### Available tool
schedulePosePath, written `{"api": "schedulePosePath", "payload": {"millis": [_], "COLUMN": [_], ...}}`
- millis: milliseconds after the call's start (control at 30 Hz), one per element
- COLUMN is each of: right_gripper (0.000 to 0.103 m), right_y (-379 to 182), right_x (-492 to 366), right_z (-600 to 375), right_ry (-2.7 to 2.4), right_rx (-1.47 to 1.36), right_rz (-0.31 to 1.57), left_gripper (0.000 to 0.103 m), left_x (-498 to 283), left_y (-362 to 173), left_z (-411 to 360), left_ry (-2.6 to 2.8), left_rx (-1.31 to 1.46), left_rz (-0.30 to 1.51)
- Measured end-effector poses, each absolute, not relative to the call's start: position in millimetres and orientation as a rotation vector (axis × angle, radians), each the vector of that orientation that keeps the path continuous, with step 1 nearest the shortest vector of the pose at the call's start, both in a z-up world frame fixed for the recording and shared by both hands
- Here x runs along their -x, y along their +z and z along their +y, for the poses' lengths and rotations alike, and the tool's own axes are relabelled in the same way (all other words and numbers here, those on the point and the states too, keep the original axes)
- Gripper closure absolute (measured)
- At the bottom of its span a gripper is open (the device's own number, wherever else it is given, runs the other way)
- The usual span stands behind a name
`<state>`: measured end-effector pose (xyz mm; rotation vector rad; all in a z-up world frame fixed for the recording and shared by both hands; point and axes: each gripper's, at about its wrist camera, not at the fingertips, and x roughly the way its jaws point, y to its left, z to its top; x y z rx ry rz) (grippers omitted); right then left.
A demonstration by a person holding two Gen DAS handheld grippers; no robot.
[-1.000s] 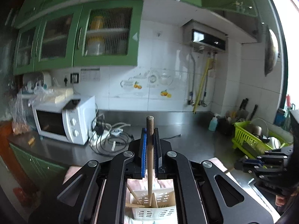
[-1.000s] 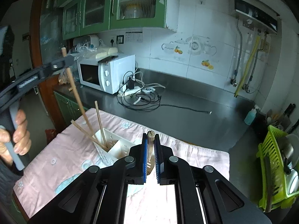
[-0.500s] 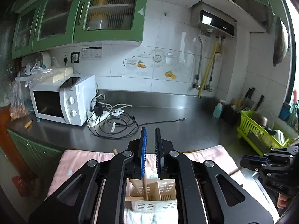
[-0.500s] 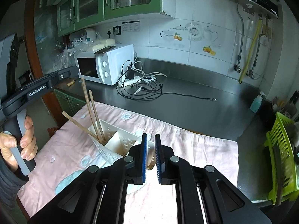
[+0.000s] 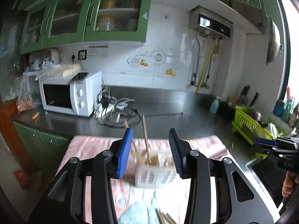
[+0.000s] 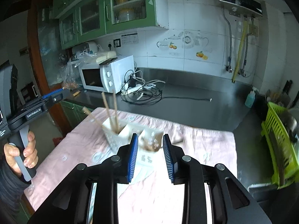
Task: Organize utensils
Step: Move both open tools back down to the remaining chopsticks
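Note:
A white slotted utensil holder (image 5: pixel 156 173) stands on a pink cloth (image 5: pixel 89 149). Wooden chopsticks (image 5: pixel 145 138) lean in its left compartment. My left gripper (image 5: pixel 150 150) is open and empty, just above and in front of the holder. In the right wrist view the holder (image 6: pixel 129 133) holds chopsticks (image 6: pixel 111 112) at its left end and a brown wooden utensil (image 6: pixel 149 146) at its right end. My right gripper (image 6: pixel 150 156) is open and empty, just above that right end. More chopsticks (image 5: pixel 165 217) lie on the cloth near me.
A white microwave (image 5: pixel 71 97) and tangled cables (image 5: pixel 119 113) sit on the dark steel counter (image 5: pixel 186 115) behind the cloth. A green dish rack (image 6: pixel 280 145) stands to the right. A light blue towel (image 5: pixel 134 213) lies on the cloth near me.
Both grippers have opened. The left let its chopstick drop into the holder's left compartment; the right let go of its wooden utensil into the right end. Both have pulled back slightly.

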<state>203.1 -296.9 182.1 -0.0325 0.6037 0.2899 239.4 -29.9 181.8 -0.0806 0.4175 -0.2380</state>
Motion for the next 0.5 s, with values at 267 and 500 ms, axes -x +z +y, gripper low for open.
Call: {"api": "schedulePosePath", "payload": {"millis": [267,500], "right_gripper": [0.076,0.076], "right_y": [126,67], "right_x": [-132,-87], "right_z": [-283,-276], "right_ry": [0.309,0.325], "right_rx": [0.057,0.017], "right_rz": [0.636,0.690], "left_gripper": [0.057,0.055], "left_x": [-174,-128], "left_y": [129,59], "left_z": [-9,-7], "left_ry": [-0.223,-0.221], "left_rx": [0.083,0.071], "left_rz": [0.509,0.636]}}
